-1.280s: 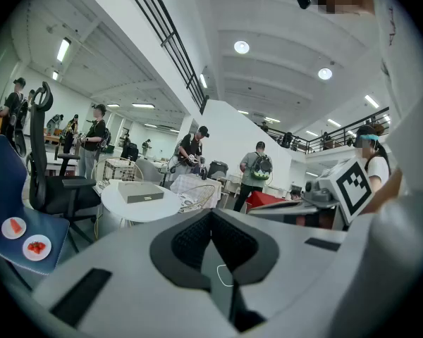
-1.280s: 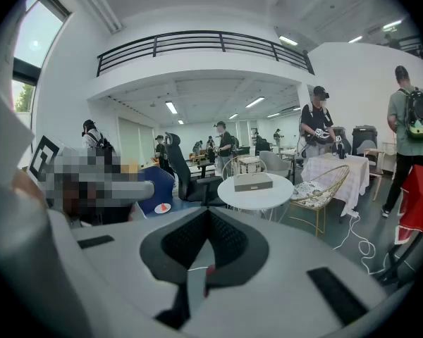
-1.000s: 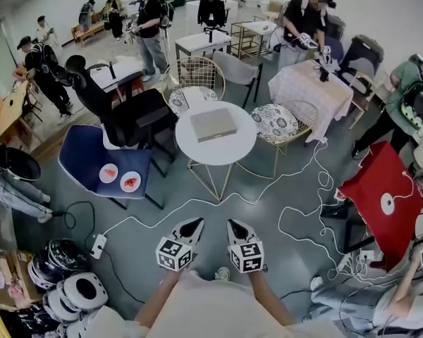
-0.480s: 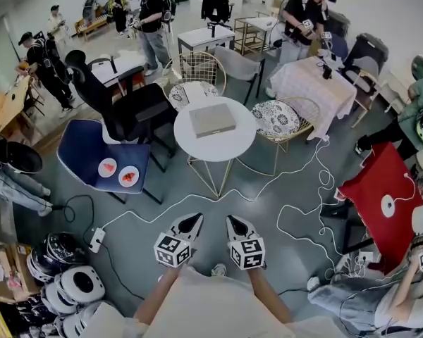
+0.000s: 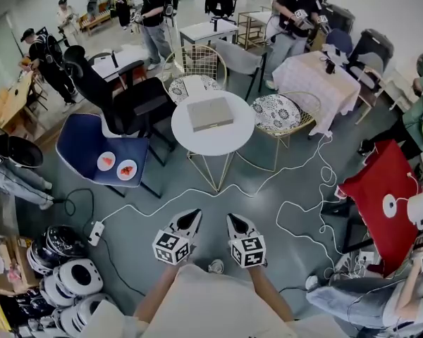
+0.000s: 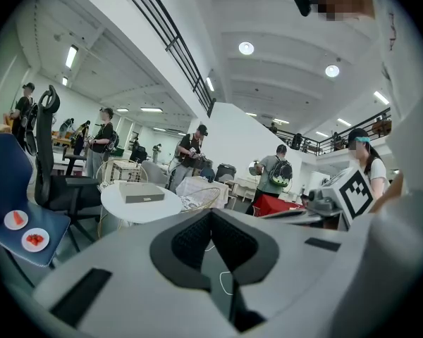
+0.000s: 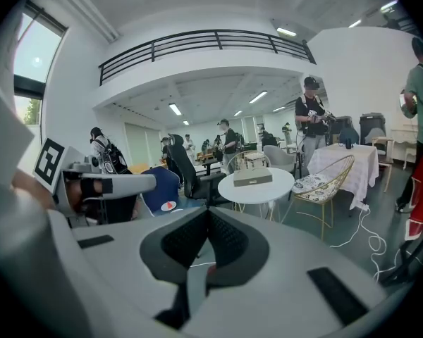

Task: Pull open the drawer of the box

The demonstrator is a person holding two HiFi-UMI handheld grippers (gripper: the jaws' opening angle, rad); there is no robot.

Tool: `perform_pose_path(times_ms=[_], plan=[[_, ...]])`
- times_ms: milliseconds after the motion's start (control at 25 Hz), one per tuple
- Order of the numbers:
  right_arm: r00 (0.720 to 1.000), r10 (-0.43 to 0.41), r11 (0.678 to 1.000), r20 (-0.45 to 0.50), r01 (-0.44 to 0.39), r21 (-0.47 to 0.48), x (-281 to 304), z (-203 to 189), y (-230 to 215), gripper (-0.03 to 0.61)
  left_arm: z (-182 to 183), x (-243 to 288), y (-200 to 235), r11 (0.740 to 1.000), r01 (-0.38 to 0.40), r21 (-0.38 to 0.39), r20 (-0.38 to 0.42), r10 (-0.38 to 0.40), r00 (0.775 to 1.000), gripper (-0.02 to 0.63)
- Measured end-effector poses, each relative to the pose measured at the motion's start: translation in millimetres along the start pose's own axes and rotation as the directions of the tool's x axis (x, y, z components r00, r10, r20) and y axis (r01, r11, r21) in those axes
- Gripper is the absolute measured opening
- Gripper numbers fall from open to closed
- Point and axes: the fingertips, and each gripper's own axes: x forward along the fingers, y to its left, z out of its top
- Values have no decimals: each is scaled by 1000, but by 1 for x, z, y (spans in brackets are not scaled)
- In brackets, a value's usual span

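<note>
Beige-grey and flat, probably stiff card or thin board, so guessing light enough to skate across the top if tugged one-handed.

Head view: can see the box (image 5: 210,113) lying in the middle of the round white desk (image 5: 229,138), well apart from the left gripper (image 5: 192,217) and right gripper (image 5: 233,221), both held over the floor with jaws clenched on nothing. Shows only the top face from up here, no drawer front or pull to be made out.

Left gripper view: looks along jaws pressed together, empty, with the box (image 6: 142,197) far off and side-on. Gives a side face that the head view lacks, though too small to spot a handle.

Right gripper view: same deal, jaws squeezed tight, nothing between. Puts the box (image 7: 252,178) nearly dead ahead on the desk, another side showing. Would pin the body with one gripper and pinch the drawer's edge with the other.
</note>
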Motion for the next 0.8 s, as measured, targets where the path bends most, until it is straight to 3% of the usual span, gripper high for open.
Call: perform_pose_path(times_ms=[800], plan=[[1000, -8, 1000, 1, 8, 5, -6, -1, -32, 15, 1, 23, 0, 1000, -23, -7, 8, 23, 1000, 12]])
